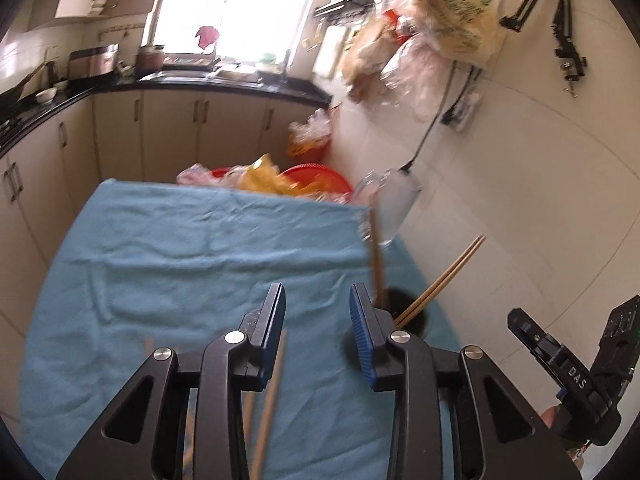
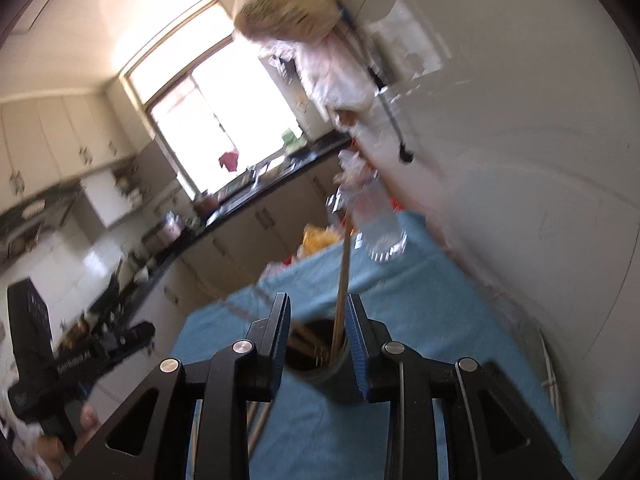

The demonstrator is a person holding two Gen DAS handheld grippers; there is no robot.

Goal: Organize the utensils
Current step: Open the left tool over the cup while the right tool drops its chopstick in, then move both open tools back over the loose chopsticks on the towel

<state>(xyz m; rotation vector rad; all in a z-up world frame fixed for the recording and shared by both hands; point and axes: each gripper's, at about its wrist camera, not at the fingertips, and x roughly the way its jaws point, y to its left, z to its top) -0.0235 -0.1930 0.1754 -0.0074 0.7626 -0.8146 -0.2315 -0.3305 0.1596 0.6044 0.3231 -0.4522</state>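
hovering, both grippers (image 1: 318,320) (image 2: 319,326) open; chopsticks (image 1: 440,280) seemingly in holder (image 2: 332,368).

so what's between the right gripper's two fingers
In the right wrist view, the right gripper stands open around the dark cylindrical utensil holder, with a long wooden utensil handle rising from it.

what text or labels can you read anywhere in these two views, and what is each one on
"DAS" in white letters on the black body of the right gripper, seen from the left wrist view.
White lettering on the left gripper, seen from the right wrist view: too blurred to read.
Green print on the tan hanging bag: too blurred to read.
Nothing else legible.
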